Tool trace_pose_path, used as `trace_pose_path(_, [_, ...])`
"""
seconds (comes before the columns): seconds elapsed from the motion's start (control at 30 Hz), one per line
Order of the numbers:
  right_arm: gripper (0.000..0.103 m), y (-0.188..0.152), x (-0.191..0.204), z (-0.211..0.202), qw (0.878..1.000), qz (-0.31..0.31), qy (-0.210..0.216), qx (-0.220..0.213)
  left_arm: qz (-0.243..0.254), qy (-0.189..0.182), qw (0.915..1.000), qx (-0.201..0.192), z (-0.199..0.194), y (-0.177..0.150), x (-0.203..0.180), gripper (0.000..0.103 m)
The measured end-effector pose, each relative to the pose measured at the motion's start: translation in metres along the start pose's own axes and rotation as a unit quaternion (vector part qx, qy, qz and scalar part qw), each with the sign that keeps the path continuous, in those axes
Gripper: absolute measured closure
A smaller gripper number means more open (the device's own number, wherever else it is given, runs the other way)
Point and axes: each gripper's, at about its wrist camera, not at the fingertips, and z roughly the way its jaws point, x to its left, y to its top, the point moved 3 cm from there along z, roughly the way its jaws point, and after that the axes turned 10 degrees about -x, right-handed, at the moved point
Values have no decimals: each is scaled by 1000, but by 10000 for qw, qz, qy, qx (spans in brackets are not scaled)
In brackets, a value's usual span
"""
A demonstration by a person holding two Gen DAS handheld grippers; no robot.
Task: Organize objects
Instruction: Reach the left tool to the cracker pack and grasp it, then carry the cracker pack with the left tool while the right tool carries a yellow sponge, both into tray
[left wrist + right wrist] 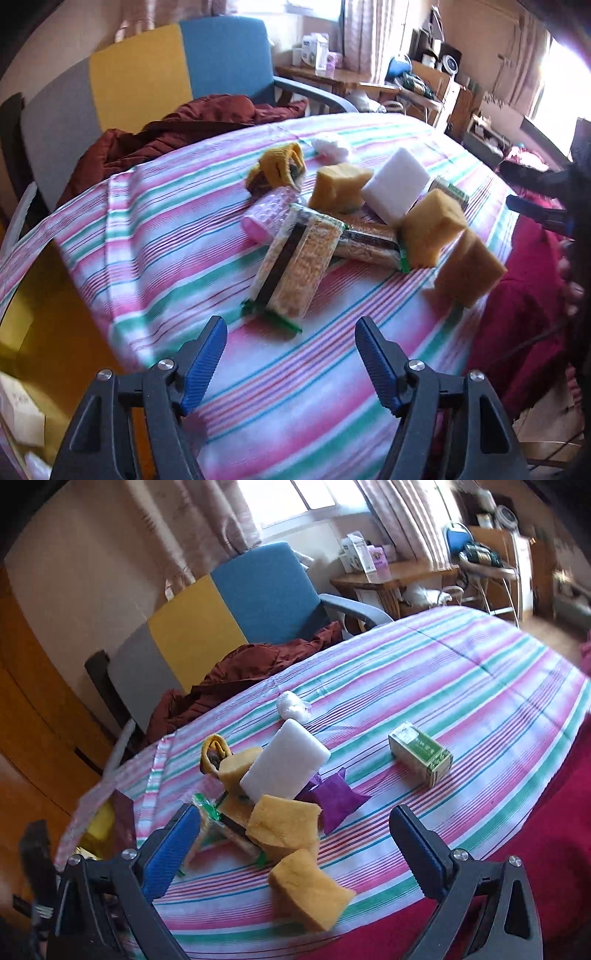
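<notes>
A heap of small objects sits mid-frame on the striped tablecloth [155, 236] in both views. In the left wrist view it holds three yellow foam sponges [430, 230], a white foam block [397, 184] leaning on them, two clear-wrapped scourer packs [295, 266] crossed over each other, a pink bar in bubble wrap [264, 214], a rolled mustard glove [277, 168] and a white crumpled wad [332, 147] behind. Motion blur softens the nearest sponge at right and the cloth edge at lower left. A green box [421, 755] stands apart, right of the heap, in the right wrist view; in the other view the sponges hide most of it. A purple packet [336, 801] shows only from the right wrist, tucked under the white block.

The left gripper [291, 362] hangs at the bottom of its frame, jaws spread wide with only cloth between them. The right gripper [295, 853] is likewise released; a sponge lies between its fingers in the picture, untouched.

Beyond, a dark red jacket [177, 129] lies on a grey, yellow and blue chair [155, 77].
</notes>
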Motion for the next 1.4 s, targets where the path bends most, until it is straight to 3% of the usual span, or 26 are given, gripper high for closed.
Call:
trace_pose_path(0.5, [0,0,-5,1,9991,209,373,24,171,285,9989,342,69,20,0,32])
trace_pose_path(0.67, [0,-1,-5,3,9990,200,377,120,-176,48,9988,464,79,12,5,50])
trace_pose_path(0.83, [0,-4,-3,11,9984,153,381,384,-472,-95,9983,322,64,1,7,52])
trace_pose_path(1.03, [0,-18,8,38,9900,-165,375,1350,-787,-293,9962,210,33,-14,5,52])
trace_pose_path(1.17, [0,-33,14,58,9765,-551,-13,2081,-818,-434,9957,33,8,-15,0,52])
trace_pose_path(1.27, [1,-41,18,66,9665,-919,-338,2373,-819,-479,9954,-132,-11,-14,-2,52])
trace_pose_path(1.4, [16,-51,25,76,9498,-1461,-702,2675,-869,-511,9944,-323,-32,-13,1,52])
